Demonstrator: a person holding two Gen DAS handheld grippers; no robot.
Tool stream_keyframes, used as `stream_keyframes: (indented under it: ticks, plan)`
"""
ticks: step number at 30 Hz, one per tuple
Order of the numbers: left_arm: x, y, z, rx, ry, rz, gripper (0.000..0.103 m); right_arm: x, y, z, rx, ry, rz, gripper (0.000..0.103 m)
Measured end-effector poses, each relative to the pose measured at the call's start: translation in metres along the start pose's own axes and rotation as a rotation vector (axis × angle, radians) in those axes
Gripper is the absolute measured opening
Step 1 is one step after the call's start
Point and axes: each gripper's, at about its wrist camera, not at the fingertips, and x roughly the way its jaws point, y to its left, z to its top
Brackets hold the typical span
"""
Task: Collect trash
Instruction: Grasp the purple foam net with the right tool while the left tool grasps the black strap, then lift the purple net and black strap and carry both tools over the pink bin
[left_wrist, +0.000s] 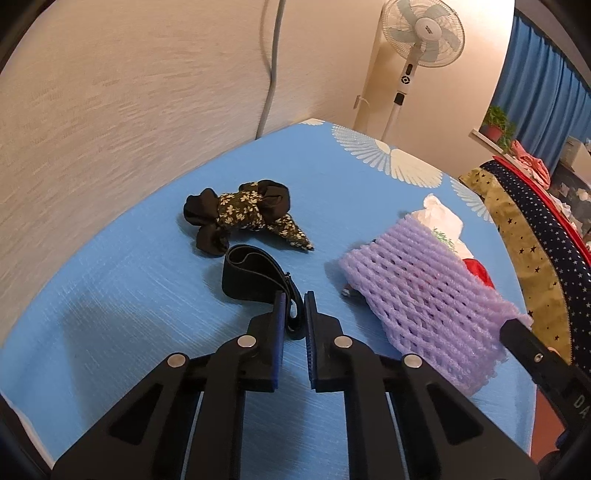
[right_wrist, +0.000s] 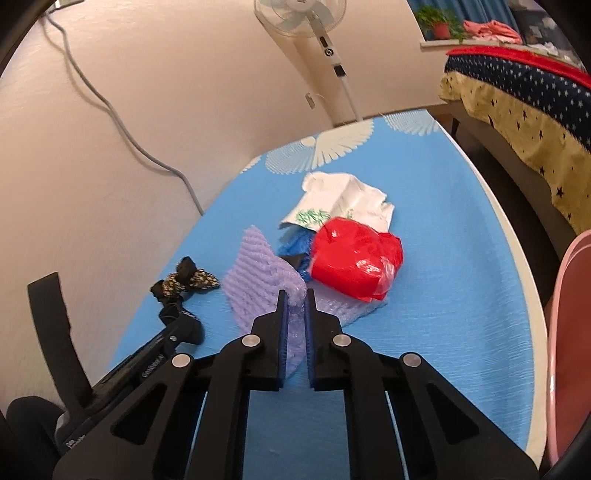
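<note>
A purple foam net (right_wrist: 258, 273) lies on the blue table (right_wrist: 443, 258); my right gripper (right_wrist: 295, 295) is shut on its near edge. The net also shows in the left wrist view (left_wrist: 424, 295), with the right gripper's finger (left_wrist: 524, 343) at its corner. A red plastic bag (right_wrist: 354, 258), a white crumpled wrapper (right_wrist: 343, 199) and a blue scrap (right_wrist: 295, 247) lie just beyond. My left gripper (left_wrist: 294, 299) stands nearly shut around a thin black strap (left_wrist: 255, 277), the jaws a narrow gap apart. A black floral hair tie (left_wrist: 243, 214) lies beyond it.
A pink bin (right_wrist: 569, 332) stands at the table's right edge. A standing fan (left_wrist: 421, 37) and a grey cable (right_wrist: 110, 110) are at the wall behind. A bed with starred covers (right_wrist: 517, 110) is to the right.
</note>
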Motion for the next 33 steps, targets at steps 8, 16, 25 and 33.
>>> stream_keyframes:
  ticks: [8, 16, 25, 33]
  plan:
    - [-0.017, -0.009, -0.002, 0.065, -0.029, -0.03, 0.01, -0.035, 0.01, 0.003, -0.057, -0.067, -0.022, 0.008]
    - [-0.036, -0.021, -0.006, 0.132, -0.053, -0.059, 0.01, -0.071, 0.012, 0.003, -0.093, -0.124, -0.081, 0.008]
    - [-0.052, -0.03, -0.011, 0.157, -0.06, -0.106, 0.01, -0.107, 0.008, 0.0, -0.109, -0.175, -0.159, 0.008]
    - [-0.062, -0.05, -0.017, 0.198, -0.079, -0.168, 0.01, -0.139, -0.006, 0.0, -0.103, -0.234, -0.254, 0.008]
